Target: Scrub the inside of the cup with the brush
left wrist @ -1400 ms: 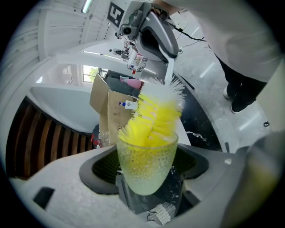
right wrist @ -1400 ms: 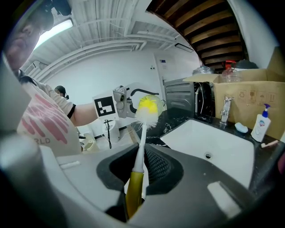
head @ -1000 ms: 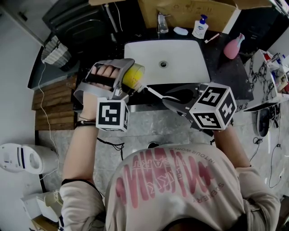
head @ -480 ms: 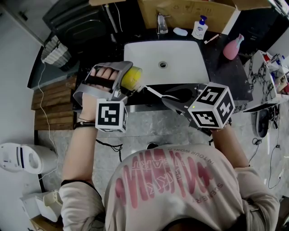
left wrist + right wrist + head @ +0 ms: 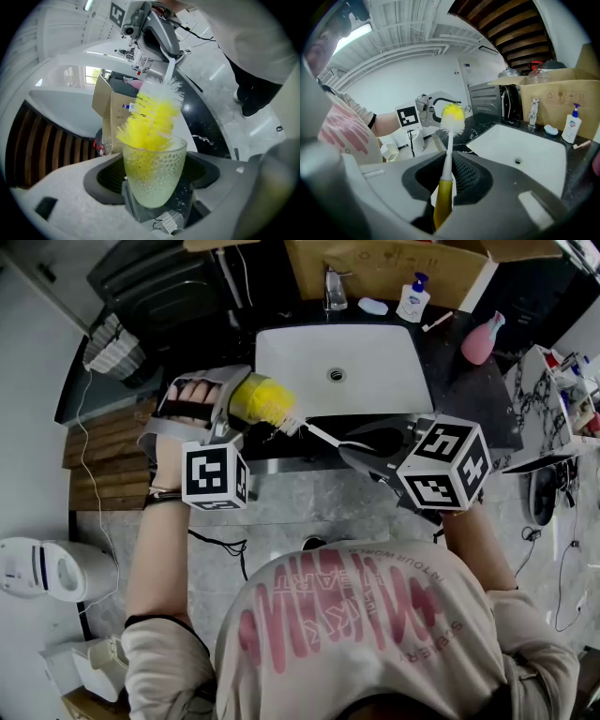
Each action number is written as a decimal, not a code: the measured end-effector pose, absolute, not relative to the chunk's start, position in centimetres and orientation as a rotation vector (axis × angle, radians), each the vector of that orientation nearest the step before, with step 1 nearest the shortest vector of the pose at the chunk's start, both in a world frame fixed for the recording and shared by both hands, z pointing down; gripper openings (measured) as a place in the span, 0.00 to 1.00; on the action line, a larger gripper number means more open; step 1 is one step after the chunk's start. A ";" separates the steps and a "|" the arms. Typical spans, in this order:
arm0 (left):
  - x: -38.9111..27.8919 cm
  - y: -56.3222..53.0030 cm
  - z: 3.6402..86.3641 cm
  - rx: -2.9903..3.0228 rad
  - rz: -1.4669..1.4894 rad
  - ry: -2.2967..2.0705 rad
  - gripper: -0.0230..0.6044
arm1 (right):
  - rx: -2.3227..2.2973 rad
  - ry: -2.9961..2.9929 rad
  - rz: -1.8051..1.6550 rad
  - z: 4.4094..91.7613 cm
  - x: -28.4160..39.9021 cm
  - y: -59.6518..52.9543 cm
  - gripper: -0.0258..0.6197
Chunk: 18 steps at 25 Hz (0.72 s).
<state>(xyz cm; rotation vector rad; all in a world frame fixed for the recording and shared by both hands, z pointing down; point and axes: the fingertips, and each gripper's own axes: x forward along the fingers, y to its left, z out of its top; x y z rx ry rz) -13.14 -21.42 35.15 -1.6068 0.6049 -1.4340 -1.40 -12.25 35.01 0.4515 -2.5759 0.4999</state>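
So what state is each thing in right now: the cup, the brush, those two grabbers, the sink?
cup: held, tipped sideways with its mouth towards the brush.
brush: clamped by its handle, bristles partly inside the cup, the rest sticking out.
left gripper: shut on the cup.
right gripper: shut on the brush.
sink: nothing in it, no running water visible.
soap bottle: upright behind the sink.

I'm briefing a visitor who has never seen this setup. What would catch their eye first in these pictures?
The bright yellow brush stands out most, its bristles pushed partway into the clear textured cup, which the left gripper clamps near the left front corner of the white sink. Next comes the right gripper, shut on the brush's handle and reaching in from the right.
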 end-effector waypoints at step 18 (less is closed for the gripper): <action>-10.8 -20.3 34.8 -1.592 -1.387 0.552 0.63 | 0.466 -2.593 0.502 34.6 -1.5 -12.6 0.12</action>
